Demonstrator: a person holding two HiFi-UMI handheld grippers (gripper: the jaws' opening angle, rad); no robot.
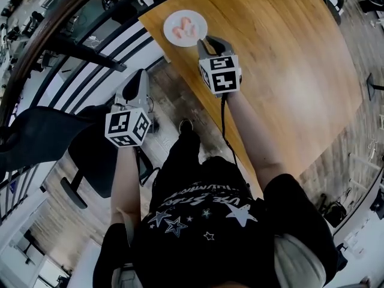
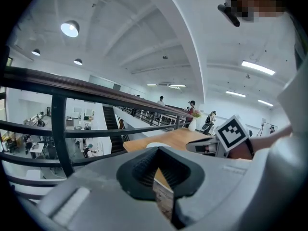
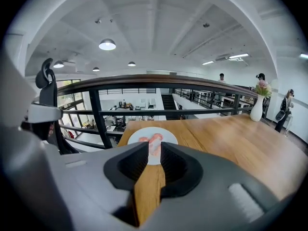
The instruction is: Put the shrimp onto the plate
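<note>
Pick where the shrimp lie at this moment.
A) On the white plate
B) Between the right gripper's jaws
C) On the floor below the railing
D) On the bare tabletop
A: the pink shrimp lie on the white plate, while the right gripper has its jaws apart with nothing between them.

— Gripper (image 3: 154, 149), looking along it?
— Jaws apart, gripping nothing; just bare table (image 3: 231, 143) wood showing through the gap.
— Any shrimp (image 3: 155, 141)?
— Yes, pink, lying on a white plate (image 3: 167, 135) just past the tips, clear of them.
— And beyond?
— Dark railing (image 3: 144, 81) right behind the table's far edge. Far right, a white vase (image 3: 257, 110) with flowers, upright on the table.
</note>
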